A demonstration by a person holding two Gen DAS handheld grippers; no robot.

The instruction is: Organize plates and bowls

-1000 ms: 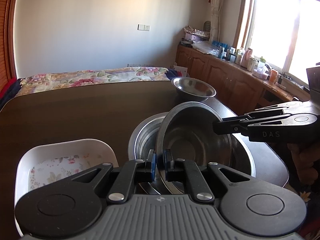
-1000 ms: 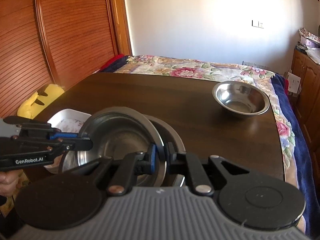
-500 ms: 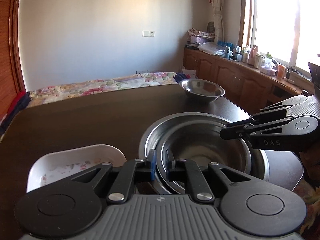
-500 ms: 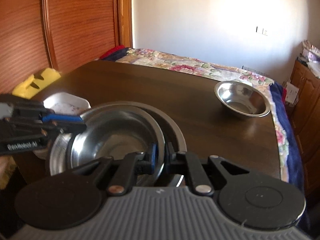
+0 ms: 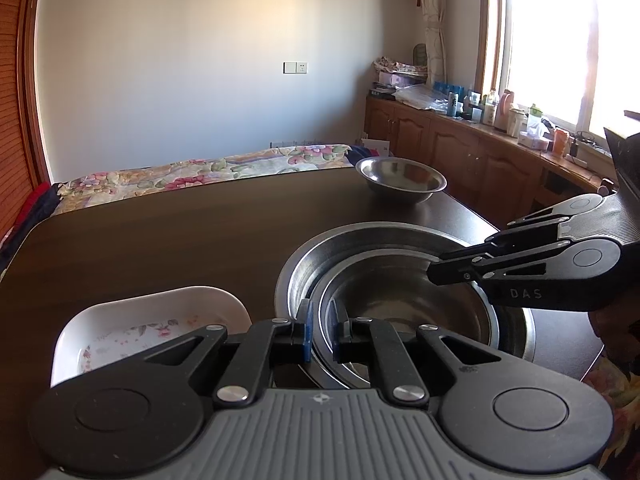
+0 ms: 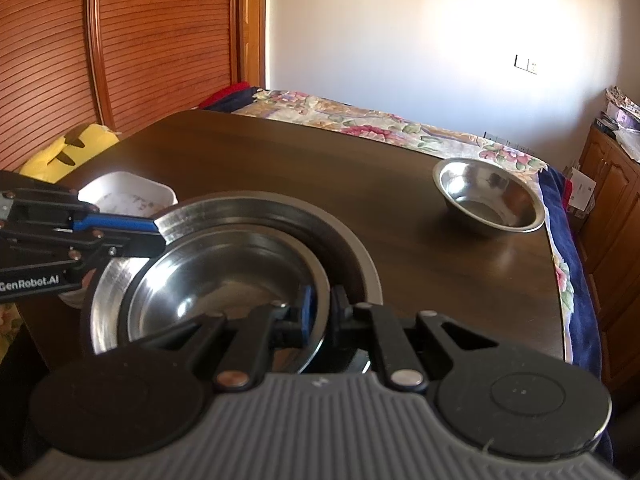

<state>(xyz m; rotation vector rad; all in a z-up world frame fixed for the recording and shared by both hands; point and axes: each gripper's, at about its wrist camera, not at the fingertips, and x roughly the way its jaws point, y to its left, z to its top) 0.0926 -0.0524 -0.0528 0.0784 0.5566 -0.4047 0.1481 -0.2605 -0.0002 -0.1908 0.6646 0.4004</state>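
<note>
Since a second earlier, the inner steel bowl [image 5: 404,300] had dropped from a steep tilt to lie nested level inside the larger steel bowl [image 5: 316,256], low and right of centre in my left view.

Largest first: the dark wooden table [image 5: 160,240] was smooth, glossy and round-cornered. On it I counted three round, polished metal bowls: the wide outer one, the inner one seated in it, and a small steel bowl [image 5: 400,180] standing apart near the far edge, upper right of centre. One white ceramic dish [image 5: 152,312], rectangular with rounded corners and a floral print inside, sat at lower left, just beside the nested pair.

My left gripper [image 5: 322,330] was clenched on the inner bowl's near rim, blue pads either side. My right gripper [image 6: 320,312] pinched the opposite rim of that same bowl.
</note>
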